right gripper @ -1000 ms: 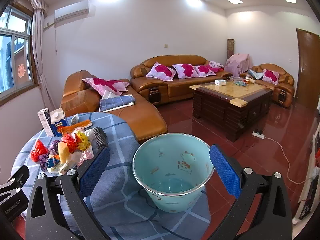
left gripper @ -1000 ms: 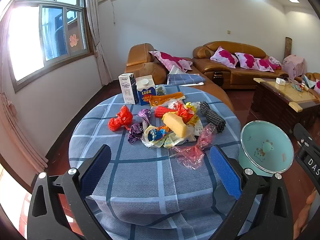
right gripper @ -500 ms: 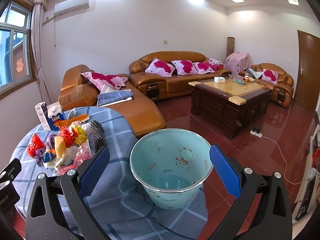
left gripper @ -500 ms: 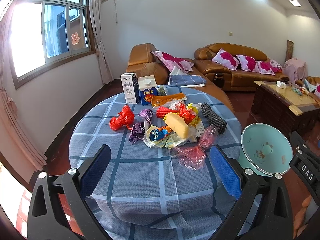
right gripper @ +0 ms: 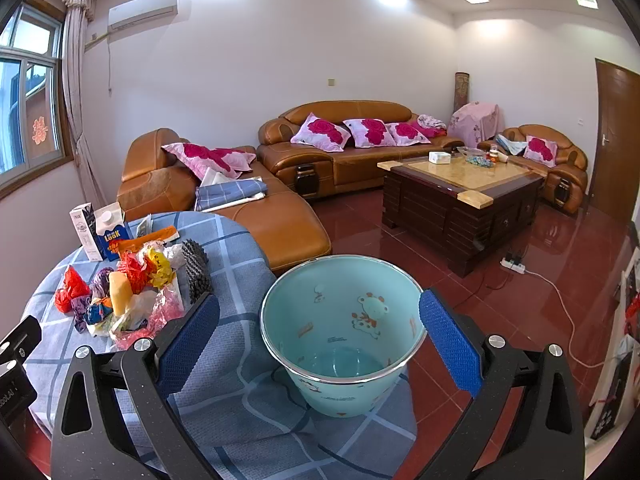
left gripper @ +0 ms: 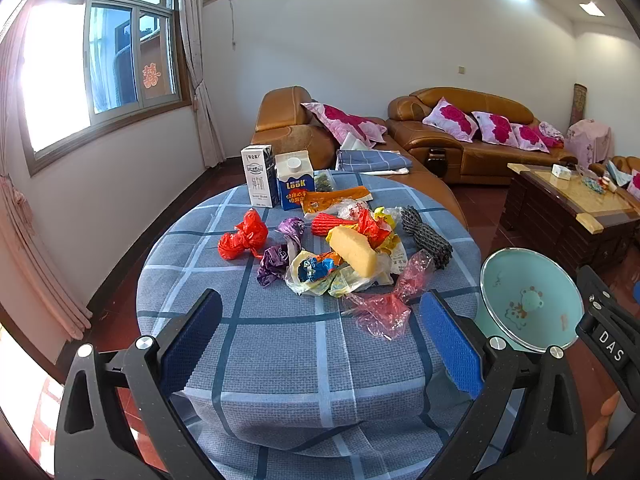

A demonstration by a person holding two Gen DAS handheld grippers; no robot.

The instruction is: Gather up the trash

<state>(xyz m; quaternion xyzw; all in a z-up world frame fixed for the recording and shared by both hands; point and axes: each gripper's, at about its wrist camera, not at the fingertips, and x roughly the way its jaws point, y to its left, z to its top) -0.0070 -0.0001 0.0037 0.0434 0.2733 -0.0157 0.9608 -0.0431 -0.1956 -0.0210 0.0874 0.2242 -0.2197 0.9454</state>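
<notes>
Step in hand: the approach. Nothing is collected yet, and the bin looks bare inside.

1. My left tongs [left gripper: 320, 344]: spread wide, gripping nothing, touching nothing, hanging over the near edge of the worktop [left gripper: 280, 360], which wears a blue checked cloth.
2. My right tongs [right gripper: 320, 344]: likewise spread wide and empty, the pale green bin [right gripper: 340, 336] framed between the blue pads but not touched by them, as far as I can tell.
3. Bin: stands on the draped cloth at the right edge of the worktop, upright, mouth clear.
4. Pink cellophane wrapper [left gripper: 384, 308]: nearest piece of trash, left of the bin, just ahead of my left tongs.
5. Main heap, beyond the cellophane: yellow sponge-like block [left gripper: 352, 250], blue-and-orange sweet wrapper [left gripper: 316, 270], purple foil [left gripper: 276, 256], red foam netting [left gripper: 334, 224], black foam netting [left gripper: 426, 236] on the bin side.
6. Red plastic scrap [left gripper: 240, 240]: apart, on the side of the heap away from the bin.
7. Farthest from the bin: two cartons [left gripper: 276, 182] standing upright, an orange packet [left gripper: 336, 198] lying before them.

Next move, as I judge it: lower the left tongs onto the cellophane, pinch it low, since thin film slips and springs, then carry it across to the bin.
</notes>
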